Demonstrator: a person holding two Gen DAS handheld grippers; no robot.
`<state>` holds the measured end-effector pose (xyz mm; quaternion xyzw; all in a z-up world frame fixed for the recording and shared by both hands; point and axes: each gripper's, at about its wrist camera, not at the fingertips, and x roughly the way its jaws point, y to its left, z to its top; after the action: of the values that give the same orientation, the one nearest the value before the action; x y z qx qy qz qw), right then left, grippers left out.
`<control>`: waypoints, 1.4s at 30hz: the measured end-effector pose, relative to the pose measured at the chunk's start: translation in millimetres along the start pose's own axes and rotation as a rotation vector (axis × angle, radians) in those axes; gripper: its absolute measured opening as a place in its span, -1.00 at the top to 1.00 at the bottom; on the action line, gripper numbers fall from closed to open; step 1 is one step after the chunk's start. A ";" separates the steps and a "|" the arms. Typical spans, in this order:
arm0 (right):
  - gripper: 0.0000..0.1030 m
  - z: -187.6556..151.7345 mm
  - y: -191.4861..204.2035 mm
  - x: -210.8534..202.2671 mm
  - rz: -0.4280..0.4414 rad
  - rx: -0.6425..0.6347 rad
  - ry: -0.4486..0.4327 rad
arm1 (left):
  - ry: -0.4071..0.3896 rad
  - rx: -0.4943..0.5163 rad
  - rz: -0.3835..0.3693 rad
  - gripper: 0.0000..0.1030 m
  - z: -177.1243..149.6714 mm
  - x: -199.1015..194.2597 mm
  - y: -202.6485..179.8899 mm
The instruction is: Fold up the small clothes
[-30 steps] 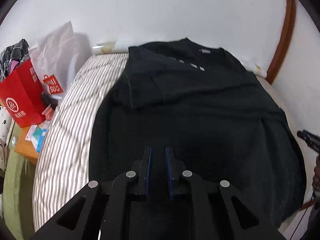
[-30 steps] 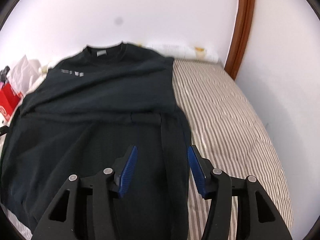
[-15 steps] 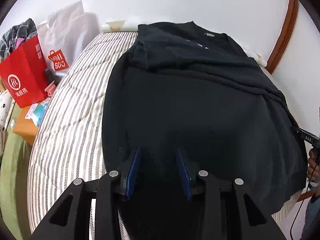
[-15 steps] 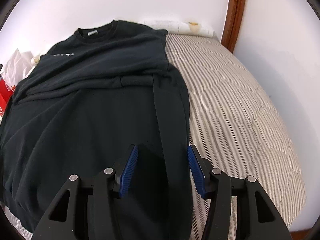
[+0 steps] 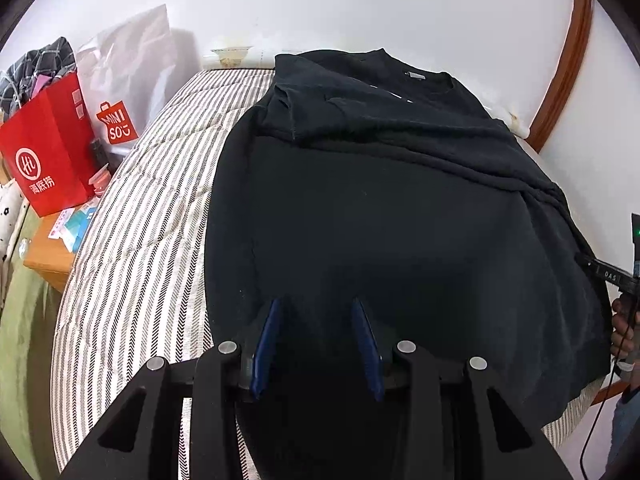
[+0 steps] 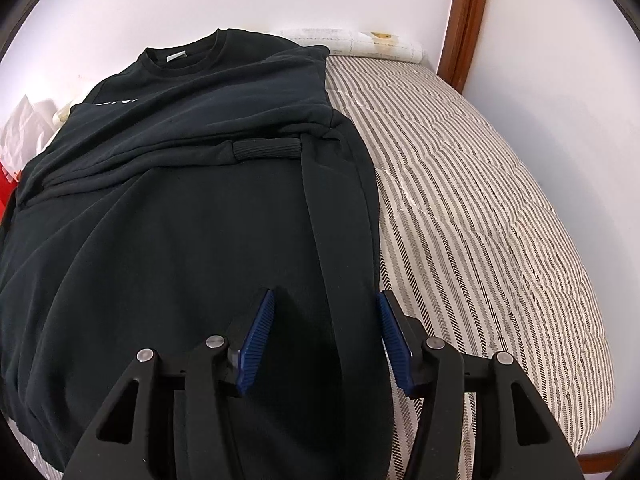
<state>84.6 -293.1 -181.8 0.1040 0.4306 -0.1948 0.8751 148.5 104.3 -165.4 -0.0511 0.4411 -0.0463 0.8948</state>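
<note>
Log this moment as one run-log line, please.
stage: sleeves folded in | garment: black sweatshirt flat on striped bed | left gripper: jaws open over hem | right gripper: jaws open over hem

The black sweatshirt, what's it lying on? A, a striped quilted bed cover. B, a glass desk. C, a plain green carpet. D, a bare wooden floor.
A: the black sweatshirt is spread flat on a striped quilted bed cover, whose stripes show on both sides of it in the two wrist views.
</note>
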 end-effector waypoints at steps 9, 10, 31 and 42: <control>-0.04 -5.7 1.6 -1.2 -0.018 -0.024 -0.028 | -0.019 0.017 0.035 0.23 -6.9 4.2 -6.0; -0.04 -5.9 1.6 -1.3 -0.020 -0.027 -0.031 | -0.017 0.017 0.036 0.23 -7.0 4.8 -6.1; -0.05 -7.8 6.9 -0.4 -0.042 -0.044 -0.053 | -0.025 0.032 0.086 0.20 -8.0 9.2 -12.7; -0.09 -14.5 -24.1 -18.1 0.027 0.042 -0.036 | -0.019 -0.005 -0.012 0.20 -14.1 -19.5 2.5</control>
<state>53.9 -305.2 -176.6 0.1247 0.4091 -0.1938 0.8829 125.5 108.6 -159.0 -0.0563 0.4322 -0.0499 0.8986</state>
